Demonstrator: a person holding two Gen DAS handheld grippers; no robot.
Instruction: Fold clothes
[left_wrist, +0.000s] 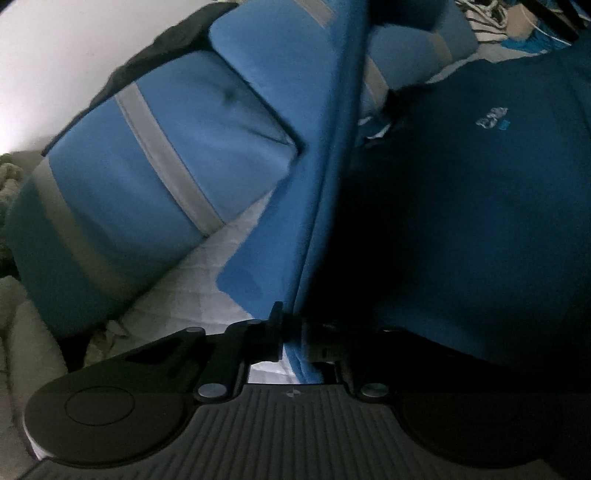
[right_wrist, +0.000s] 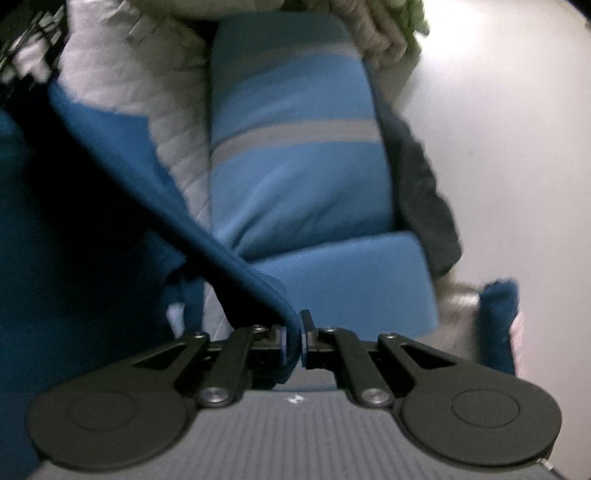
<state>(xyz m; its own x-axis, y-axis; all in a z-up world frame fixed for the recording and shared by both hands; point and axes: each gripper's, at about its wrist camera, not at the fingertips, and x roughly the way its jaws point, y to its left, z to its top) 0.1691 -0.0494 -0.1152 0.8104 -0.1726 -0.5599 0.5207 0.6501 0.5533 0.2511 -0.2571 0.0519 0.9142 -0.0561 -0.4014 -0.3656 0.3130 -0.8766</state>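
A blue garment (left_wrist: 461, 177) with a small pale logo on its chest hangs spread in the left wrist view, dark in shadow. My left gripper (left_wrist: 293, 332) is shut on its edge, which rises as a taut blue band to the top of the frame. In the right wrist view the same blue garment (right_wrist: 92, 229) fills the left side. Its rolled hem runs diagonally down into my right gripper (right_wrist: 294, 341), which is shut on it.
Blue pillows with grey stripes (left_wrist: 147, 162) (right_wrist: 295, 170) lie on a white quilted bed cover (left_wrist: 184, 284) (right_wrist: 122, 74). A dark cloth (right_wrist: 428, 192) lies beside the pillow by a pale wall (right_wrist: 498, 110). Striped clothes (left_wrist: 487, 18) pile at the far right.
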